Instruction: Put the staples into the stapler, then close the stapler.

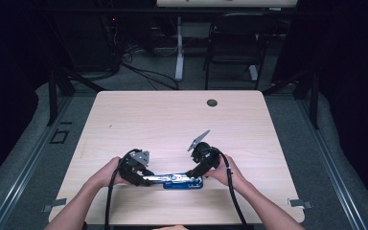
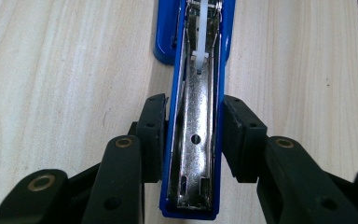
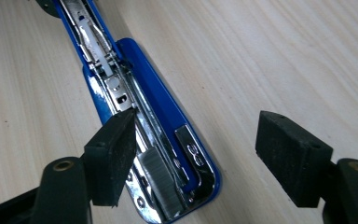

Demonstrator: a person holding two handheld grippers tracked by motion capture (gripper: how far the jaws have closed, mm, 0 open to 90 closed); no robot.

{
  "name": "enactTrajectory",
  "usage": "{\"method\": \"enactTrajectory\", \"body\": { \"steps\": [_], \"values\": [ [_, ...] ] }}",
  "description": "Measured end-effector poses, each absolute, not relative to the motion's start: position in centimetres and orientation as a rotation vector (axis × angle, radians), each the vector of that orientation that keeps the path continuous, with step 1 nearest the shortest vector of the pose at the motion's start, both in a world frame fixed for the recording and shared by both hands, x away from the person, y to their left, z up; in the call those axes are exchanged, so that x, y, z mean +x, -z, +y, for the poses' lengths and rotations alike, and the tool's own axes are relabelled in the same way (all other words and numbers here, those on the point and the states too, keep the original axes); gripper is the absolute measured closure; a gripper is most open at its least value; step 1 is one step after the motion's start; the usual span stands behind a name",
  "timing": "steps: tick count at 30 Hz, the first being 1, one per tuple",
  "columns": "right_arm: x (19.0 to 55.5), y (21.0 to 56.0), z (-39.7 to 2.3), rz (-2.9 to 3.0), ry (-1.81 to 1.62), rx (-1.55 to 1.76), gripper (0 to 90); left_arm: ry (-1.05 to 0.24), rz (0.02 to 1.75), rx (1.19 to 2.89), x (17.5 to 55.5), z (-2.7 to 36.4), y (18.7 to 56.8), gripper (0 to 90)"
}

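Observation:
A blue stapler [image 1: 179,181] lies unfolded lengthwise near the table's front edge. My left gripper [image 1: 146,178] grips its swung-open top arm. In the left gripper view the pads [image 2: 151,126] press both blue sides of that arm [image 2: 196,154], whose metal inner channel faces up. My right gripper [image 1: 195,173] hovers over the stapler's other end. In the right gripper view the jaws [image 3: 203,156] stand wide apart. One pad [image 3: 114,149] sits above the magazine with its strip of staples [image 3: 161,179], and the other pad is over bare wood. The blue base [image 3: 168,116] rests flat on the table.
The wooden table [image 1: 172,124] has a round cable hole [image 1: 212,102] near its far edge. A black chair [image 1: 235,38] and a desk leg stand behind it. Both of the person's forearms come in from the front edge, with cables trailing from the grippers.

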State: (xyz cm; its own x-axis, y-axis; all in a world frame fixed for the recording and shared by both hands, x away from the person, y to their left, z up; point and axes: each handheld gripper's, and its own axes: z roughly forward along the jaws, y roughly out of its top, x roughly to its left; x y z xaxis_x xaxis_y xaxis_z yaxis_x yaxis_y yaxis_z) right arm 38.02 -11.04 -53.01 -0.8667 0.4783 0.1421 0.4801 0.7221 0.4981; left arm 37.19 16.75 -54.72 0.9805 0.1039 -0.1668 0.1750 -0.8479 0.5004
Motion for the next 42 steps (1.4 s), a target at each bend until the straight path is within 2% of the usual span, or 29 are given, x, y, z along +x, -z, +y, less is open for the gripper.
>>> {"method": "enactTrajectory", "body": {
  "steps": [10, 23, 42],
  "values": [
    [38.0, 52.3, -12.4, -2.907, 0.866, -0.879, 25.6, 0.196, 0.232, 2.576, 37.2, 16.9, 54.9, 62.1],
    [37.8, 52.1, -12.6, -2.901, 0.895, -0.873, 28.5, 0.188, 0.299, 2.601, 37.1, 17.5, 55.4, 60.1],
    [37.3, 51.7, -12.0, -2.908, 0.937, -0.853, 33.2, 0.132, 0.240, 2.582, 36.6, 17.7, 54.1, 63.4]
  ]
}}
